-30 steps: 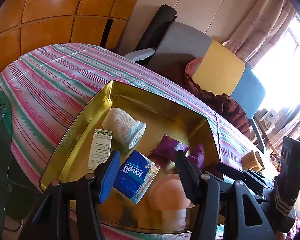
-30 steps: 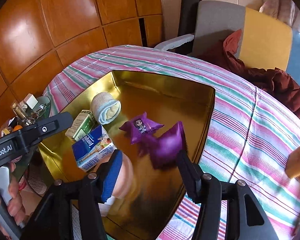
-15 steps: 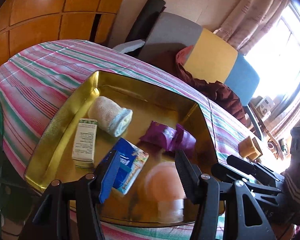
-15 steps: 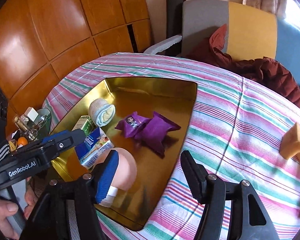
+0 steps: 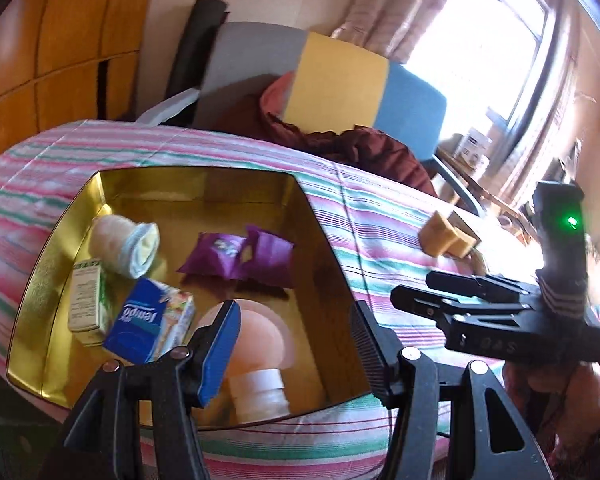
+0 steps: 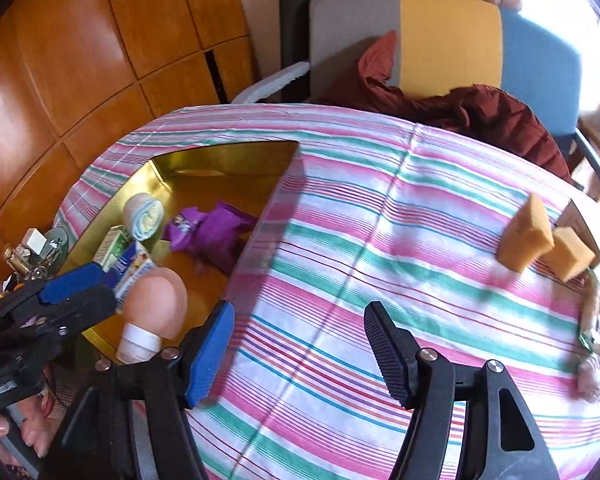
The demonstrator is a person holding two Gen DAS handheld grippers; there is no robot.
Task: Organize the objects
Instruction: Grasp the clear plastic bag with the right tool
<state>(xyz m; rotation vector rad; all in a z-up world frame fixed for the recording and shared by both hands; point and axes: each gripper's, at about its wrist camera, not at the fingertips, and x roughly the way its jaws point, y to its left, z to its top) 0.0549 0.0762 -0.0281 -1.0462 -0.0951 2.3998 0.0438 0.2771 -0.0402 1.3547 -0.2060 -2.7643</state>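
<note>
**Both grippers open and empty beside the gold tray**

We hold the left gripper [image 5: 292,344] over the near edge of the gold tray [image 5: 52,240], its fingers spread wide with nothing between them. Below it a pink bottle with a white cap [image 5: 260,360] lies in the tray's near right part. Left of that sit a blue tissue pack [image 5: 148,320] and a small green-and-white box [image 5: 86,300]; further back lie a rolled cloth [image 5: 126,244] and two purple packets [image 5: 240,256], touching each other.

We hold the right gripper [image 6: 300,344] over the striped tablecloth [image 6: 360,220], to the right of the tray, its jaws wide apart and holding nothing. Far right on the cloth stand two yellow sponge blocks [image 6: 526,234], just beside each other, well apart from the tray. A few small pale things lie at the cloth's right edge, too blurred to name.
</note>
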